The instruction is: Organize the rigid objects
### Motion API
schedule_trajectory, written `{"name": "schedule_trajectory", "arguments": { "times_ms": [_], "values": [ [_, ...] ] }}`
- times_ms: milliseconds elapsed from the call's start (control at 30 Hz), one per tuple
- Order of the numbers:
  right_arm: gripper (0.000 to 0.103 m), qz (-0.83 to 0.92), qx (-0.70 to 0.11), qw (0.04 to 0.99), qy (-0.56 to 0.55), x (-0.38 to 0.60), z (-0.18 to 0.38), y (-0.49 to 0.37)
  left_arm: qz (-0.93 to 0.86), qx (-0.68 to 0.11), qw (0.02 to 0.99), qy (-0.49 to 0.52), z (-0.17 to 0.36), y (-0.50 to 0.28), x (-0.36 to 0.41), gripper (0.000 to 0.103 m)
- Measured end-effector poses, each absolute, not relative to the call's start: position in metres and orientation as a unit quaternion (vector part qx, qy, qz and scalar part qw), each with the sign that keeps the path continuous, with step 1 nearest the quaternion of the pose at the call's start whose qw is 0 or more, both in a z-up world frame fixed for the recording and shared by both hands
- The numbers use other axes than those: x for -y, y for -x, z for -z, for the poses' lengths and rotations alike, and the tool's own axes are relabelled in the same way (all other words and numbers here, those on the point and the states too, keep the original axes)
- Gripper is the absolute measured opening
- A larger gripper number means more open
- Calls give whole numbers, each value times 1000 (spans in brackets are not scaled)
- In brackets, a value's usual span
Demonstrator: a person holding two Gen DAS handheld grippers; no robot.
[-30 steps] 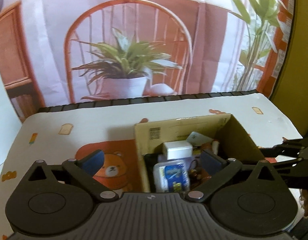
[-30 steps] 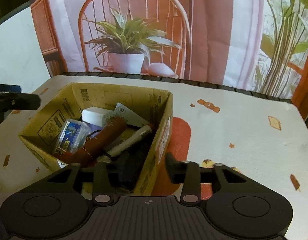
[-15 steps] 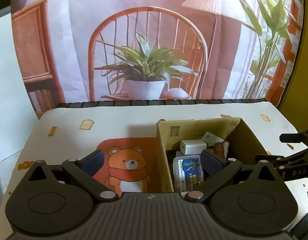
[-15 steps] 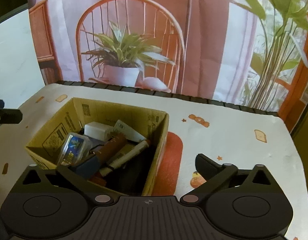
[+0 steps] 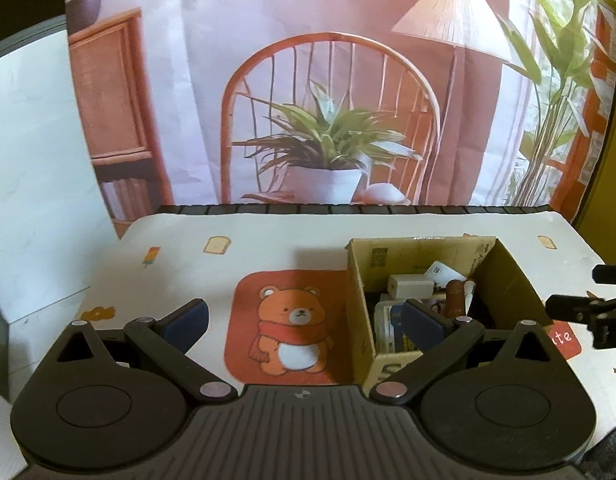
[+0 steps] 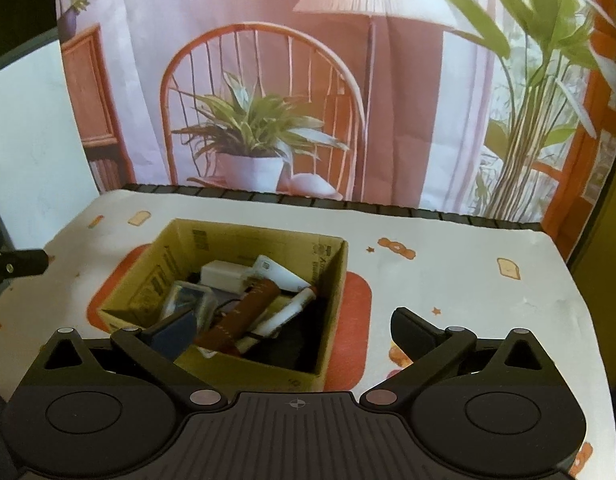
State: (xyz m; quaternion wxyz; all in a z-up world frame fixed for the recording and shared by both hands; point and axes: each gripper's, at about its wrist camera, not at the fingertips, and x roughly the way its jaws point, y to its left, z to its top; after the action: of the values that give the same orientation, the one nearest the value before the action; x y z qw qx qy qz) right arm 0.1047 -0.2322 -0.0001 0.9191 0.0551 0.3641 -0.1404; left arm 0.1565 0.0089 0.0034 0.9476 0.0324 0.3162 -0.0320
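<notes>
An open cardboard box (image 6: 328,276) (image 5: 358,280) stands on the table, filled with rigid items: a white charger block (image 6: 222,274) (image 5: 410,285), a clear plastic case (image 6: 188,298), a brown cylinder (image 6: 248,312) (image 5: 454,298), a white marker (image 6: 286,314) and a white card (image 6: 280,274). My right gripper (image 6: 294,326) hovers open above the box's near side, nothing between its fingers. My left gripper (image 5: 304,318) is open too, over the bear picture just left of the box, holding nothing.
A white tablecloth (image 5: 268,248) with a bear print (image 5: 294,328) and small food pictures covers the table. A printed backdrop of a chair, plant and lamp (image 6: 268,120) hangs behind the far edge. The other gripper's tip (image 6: 20,262) shows at the left.
The right gripper opened wide and rose away from the box. The left gripper pulled back and up, so the box now sits farther off and to its right.
</notes>
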Motion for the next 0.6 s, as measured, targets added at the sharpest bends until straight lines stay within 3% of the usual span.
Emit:
{"name": "schedule_trajectory", "arguments": {
  "times_ms": [600],
  "values": [
    [103, 138, -331, 932, -62, 179, -49, -40, 15, -290, 956, -30, -37, -67, -22, 103]
  ]
}}
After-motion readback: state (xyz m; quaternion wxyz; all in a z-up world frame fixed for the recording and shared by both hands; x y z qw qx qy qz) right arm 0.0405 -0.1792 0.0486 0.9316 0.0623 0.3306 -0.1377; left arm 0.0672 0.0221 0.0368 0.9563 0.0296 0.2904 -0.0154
